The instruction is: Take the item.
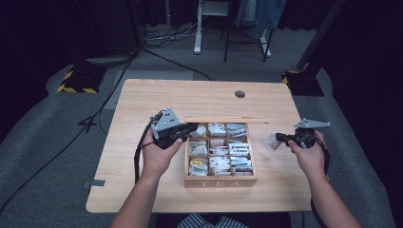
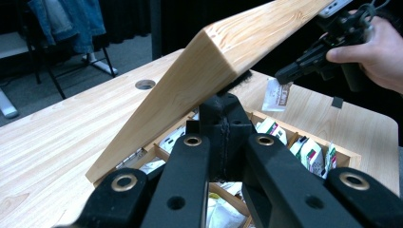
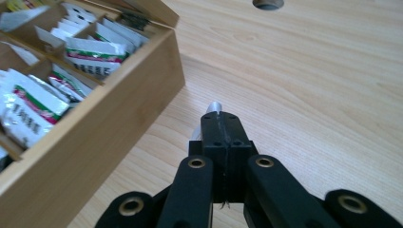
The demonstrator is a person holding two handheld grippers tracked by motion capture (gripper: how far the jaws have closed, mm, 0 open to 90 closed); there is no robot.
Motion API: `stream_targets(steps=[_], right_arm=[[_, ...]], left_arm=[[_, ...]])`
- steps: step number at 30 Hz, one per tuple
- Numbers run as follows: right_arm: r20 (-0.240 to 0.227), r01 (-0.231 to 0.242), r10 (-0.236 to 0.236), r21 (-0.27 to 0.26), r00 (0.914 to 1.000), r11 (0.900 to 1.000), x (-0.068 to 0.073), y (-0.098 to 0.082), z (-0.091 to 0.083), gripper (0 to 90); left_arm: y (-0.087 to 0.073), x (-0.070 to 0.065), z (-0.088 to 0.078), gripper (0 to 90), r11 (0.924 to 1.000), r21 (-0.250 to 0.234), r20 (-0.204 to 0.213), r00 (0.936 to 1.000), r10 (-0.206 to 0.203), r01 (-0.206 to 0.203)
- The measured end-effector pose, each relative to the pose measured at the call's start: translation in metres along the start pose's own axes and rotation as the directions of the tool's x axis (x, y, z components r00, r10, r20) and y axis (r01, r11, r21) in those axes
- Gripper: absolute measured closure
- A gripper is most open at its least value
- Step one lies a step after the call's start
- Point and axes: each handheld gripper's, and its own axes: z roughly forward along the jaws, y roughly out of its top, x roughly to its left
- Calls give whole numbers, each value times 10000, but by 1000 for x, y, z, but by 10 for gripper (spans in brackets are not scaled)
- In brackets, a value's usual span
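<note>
**One tea packet out of the box, lid propped up**

The wooden table takes up the centre of the high view, and on it, just below the middle, sits the wooden tea box with its nine compartments still packed with packets. Its lid stands raised along the box's far edge. In the left gripper view the left gripper, jaws pressed together, has its tips up against the underside of that lid and seems to be propping it.

At centre right of the high view the right gripper is clamped on a single tea packet, clear of the box and low over the bare tabletop beside it.

By my reckoning the opening and the picking are done; setting the packet down, and perhaps closing the lid, remain.
</note>
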Motion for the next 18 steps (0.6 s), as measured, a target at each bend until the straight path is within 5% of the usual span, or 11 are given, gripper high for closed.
stream_targets(steps=[18], right_arm=[[399, -326, 300, 642, 9988, 9974, -12, -12, 14, 900]], left_arm=[[0, 0, 0, 895, 10000, 4, -22, 10000, 15, -15]])
